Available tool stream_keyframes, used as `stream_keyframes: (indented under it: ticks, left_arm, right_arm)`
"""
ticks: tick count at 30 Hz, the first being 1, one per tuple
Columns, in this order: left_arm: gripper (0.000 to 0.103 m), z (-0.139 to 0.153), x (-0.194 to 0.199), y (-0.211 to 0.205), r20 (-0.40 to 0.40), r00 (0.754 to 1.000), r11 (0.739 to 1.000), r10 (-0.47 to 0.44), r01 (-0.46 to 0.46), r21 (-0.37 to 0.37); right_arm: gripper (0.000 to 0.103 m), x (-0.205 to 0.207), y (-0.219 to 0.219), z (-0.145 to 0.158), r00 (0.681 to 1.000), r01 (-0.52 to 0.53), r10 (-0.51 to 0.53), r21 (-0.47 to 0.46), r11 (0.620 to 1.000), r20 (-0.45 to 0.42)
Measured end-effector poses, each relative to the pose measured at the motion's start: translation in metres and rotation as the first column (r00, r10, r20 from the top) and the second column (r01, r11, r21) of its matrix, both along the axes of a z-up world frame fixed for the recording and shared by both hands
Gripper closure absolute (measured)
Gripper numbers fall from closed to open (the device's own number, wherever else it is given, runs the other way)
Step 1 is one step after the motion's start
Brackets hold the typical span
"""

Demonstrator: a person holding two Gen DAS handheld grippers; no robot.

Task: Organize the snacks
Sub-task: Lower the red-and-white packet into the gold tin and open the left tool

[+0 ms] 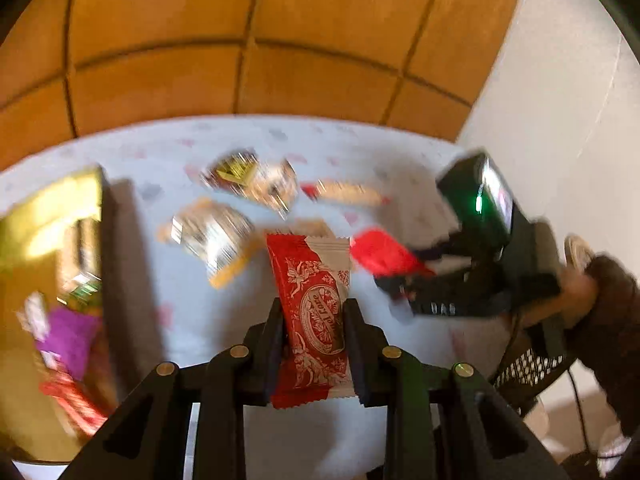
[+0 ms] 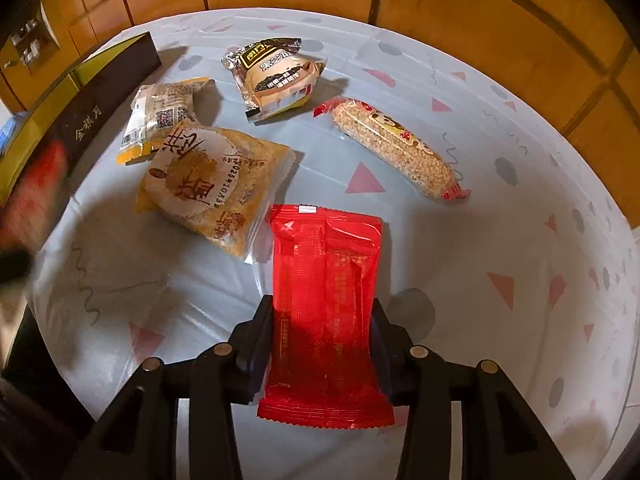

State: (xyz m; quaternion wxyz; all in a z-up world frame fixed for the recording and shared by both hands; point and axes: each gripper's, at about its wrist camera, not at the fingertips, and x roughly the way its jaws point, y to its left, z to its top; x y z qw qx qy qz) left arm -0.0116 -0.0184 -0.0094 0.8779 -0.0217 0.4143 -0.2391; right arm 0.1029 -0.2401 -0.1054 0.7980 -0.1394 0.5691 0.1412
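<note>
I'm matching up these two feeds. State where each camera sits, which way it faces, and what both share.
Left wrist: on the left gripper, angled down over the table; its fingers clamp a red-and-white snack pack; the right gripper and a hand show.
Right wrist: on the right gripper, looking steeply down; a plain red packet sits between its fingers.
Shared: the patterned tablecloth, the loose snacks, the red packet.

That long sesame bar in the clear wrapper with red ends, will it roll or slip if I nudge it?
The sesame bar looks round and log-shaped, so a sideways nudge would probably roll it across the tablecloth. Its glossy clear wrapper may slip between pads. The twisted red ends look floppy, so gripping the middle seems safer, and gently, since the pressed seeds could crumble.
</note>
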Motion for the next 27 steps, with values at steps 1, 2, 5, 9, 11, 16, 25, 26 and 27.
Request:
stream_keyframes:
  ticks: [1, 2, 5, 9, 11, 16, 25, 26, 27]
  left_arm:
    - [0.075, 0.007, 0.0, 0.004, 0.019, 1.0, 1.0, 0.023, -0.023, 0.004]
    - [0.075, 0.012, 0.001, 0.007, 0.036, 0.998, 0.999, 0.046, -0.046, 0.016]
    - [0.075, 0.02, 0.005, 0.016, 0.054, 0.993, 0.993, 0.103, -0.105, 0.048]
    - [0.075, 0.025, 0.005, 0.024, 0.062, 0.988, 0.988, 0.139, -0.143, 0.063]
    - [0.075, 0.026, 0.004, 0.031, 0.068, 0.986, 0.986, 0.154, -0.158, 0.059]
    - [0.075, 0.025, -0.001, 0.054, 0.079, 0.974, 0.973, 0.213, -0.219, 0.075]
    - [0.075, 0.018, -0.006, 0.142, 0.028, 0.908, 0.908, 0.417, -0.418, 0.022]
    - [0.075, 0.015, -0.006, 0.154, 0.025, 0.893, 0.892, 0.45, -0.451, 0.035]
    - [0.075, 0.013, -0.005, 0.161, 0.015, 0.884, 0.883, 0.467, -0.467, 0.035]
  right_arm:
    - [0.057, 0.001, -0.001, 0.0, 1.0, 0.003, -0.003, 0.005, 1.0, -0.003]
    - [0.057, 0.002, -0.001, 0.0, 1.0, 0.002, -0.002, 0.005, 1.0, -0.002]
    - [0.057, 0.0, 0.002, -0.001, 1.0, -0.014, 0.014, -0.019, 1.0, 0.015]
    - [0.06, -0.003, 0.004, -0.001, 0.999, -0.027, 0.028, -0.039, 0.999, 0.034]
    - [0.06, -0.003, 0.003, -0.001, 0.999, -0.026, 0.028, -0.039, 0.999, 0.036]
    - [0.059, -0.004, 0.002, -0.001, 0.999, -0.019, 0.02, -0.03, 0.999, 0.033]
    - [0.06, 0.001, 0.001, -0.002, 0.999, -0.026, 0.027, -0.032, 0.999, 0.035]
    - [0.06, 0.0, 0.002, -0.002, 0.999, -0.027, 0.029, -0.033, 0.999, 0.036]
    - [0.06, -0.001, 0.002, -0.002, 0.999, -0.028, 0.029, -0.033, 0.999, 0.037]
